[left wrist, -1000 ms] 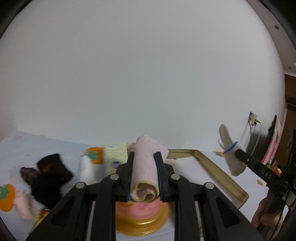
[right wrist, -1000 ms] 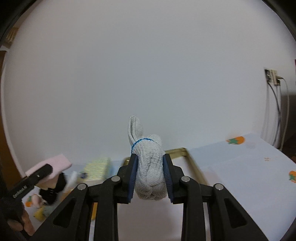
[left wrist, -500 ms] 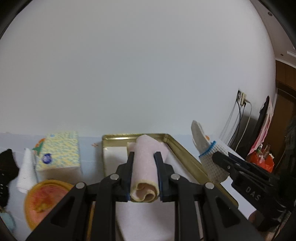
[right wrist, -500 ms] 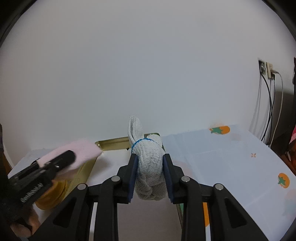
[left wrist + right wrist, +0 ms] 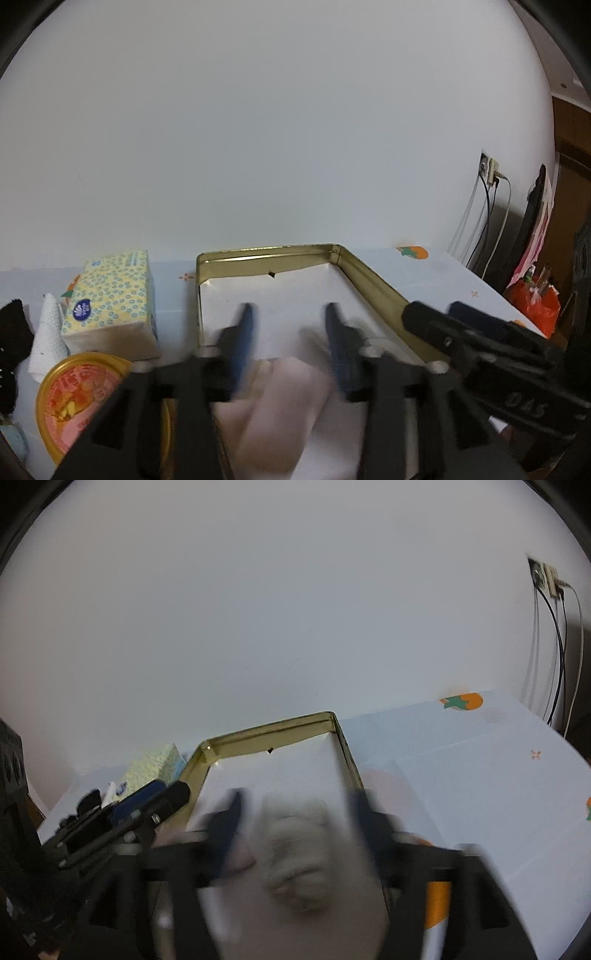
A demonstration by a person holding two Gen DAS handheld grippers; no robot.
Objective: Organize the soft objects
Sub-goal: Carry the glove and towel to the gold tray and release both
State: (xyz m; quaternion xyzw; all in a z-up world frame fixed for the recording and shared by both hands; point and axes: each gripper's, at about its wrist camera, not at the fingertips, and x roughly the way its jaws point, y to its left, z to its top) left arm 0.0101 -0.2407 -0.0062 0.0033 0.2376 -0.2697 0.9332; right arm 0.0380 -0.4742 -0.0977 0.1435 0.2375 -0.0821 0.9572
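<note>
A gold tin tray (image 5: 369, 269) lined with white paper lies in front of both grippers. My left gripper (image 5: 290, 332) hangs over its near end with its jaws opening; the rolled pink cloth (image 5: 280, 406) is blurred below and between them, free of the pads. My right gripper (image 5: 295, 819) is over the same tray (image 5: 343, 746), jaws opening wide. The white knit glove (image 5: 295, 856) sits blurred between them with gaps on both sides. In the left wrist view the right gripper (image 5: 436, 317) shows at the right; in the right wrist view the left gripper (image 5: 155, 797) shows at the left.
A yellow tissue pack (image 5: 110, 299), a white crumpled paper (image 5: 48, 332), a black cloth (image 5: 11, 332) and a round orange-lidded tub (image 5: 77, 395) stand left of the tray. The tablecloth (image 5: 480, 782) with orange fruit prints stretches right. Cables (image 5: 554, 646) hang on the wall.
Both grippers were shut on their items half a second ago. Now both jaws have spread, and the pink cloth and the white glove have slipped down from the pads over the tray.
</note>
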